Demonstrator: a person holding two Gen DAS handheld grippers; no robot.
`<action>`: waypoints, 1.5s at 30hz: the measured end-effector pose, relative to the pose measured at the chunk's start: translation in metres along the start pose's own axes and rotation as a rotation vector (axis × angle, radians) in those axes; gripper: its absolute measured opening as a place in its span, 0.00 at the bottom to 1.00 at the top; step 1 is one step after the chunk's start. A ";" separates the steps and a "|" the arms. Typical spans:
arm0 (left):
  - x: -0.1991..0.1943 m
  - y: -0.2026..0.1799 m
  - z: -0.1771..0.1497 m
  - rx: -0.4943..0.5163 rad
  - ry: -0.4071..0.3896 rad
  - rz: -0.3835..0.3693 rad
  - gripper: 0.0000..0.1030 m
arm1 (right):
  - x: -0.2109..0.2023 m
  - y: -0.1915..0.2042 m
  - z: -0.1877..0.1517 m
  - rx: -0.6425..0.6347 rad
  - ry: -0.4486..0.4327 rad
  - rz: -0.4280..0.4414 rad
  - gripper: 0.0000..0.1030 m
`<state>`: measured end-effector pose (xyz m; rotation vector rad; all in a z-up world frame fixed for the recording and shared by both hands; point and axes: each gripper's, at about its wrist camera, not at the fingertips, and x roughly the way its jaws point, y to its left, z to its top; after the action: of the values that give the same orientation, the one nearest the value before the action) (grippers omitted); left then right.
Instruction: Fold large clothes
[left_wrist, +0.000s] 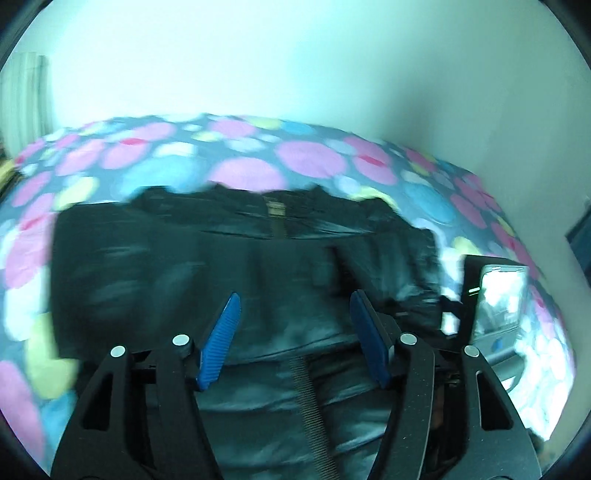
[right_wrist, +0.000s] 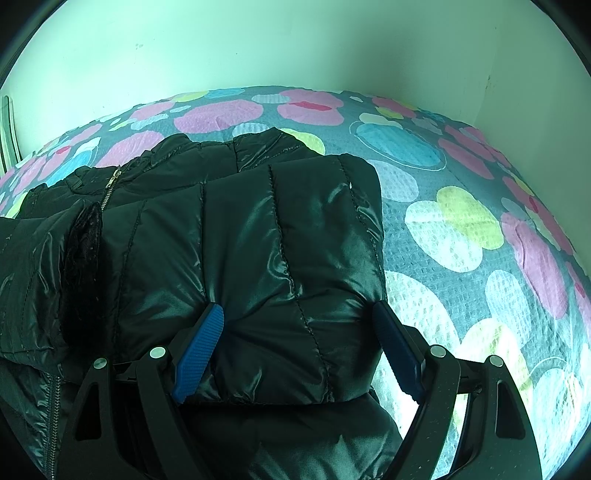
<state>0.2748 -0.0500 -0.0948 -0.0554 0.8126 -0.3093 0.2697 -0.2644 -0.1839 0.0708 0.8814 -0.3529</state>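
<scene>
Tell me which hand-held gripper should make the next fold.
Right, probably. The right hand-held gripper is open and straddles the folded sleeve of the black puffer jacket. The left hand-held gripper, also open, hovers over the jacket's middle, its view motion-blurred.

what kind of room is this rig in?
Likely a bedroom: a black puffer jacket lies on a bed covered by a spotted bedspread, pushed against a plain wall, with a curtain at the left.
</scene>
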 end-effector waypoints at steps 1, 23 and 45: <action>-0.008 0.017 -0.004 -0.012 -0.012 0.036 0.61 | -0.001 0.000 0.001 0.000 -0.001 0.000 0.79; -0.043 0.200 -0.062 -0.275 -0.009 0.361 0.63 | -0.049 0.092 0.026 -0.120 -0.002 0.255 0.79; -0.028 0.195 -0.040 -0.239 -0.029 0.328 0.64 | -0.065 0.048 0.042 -0.056 -0.084 0.141 0.11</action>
<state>0.2772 0.1468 -0.1349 -0.1485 0.8123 0.0990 0.2794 -0.2101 -0.1114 0.0658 0.7982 -0.1977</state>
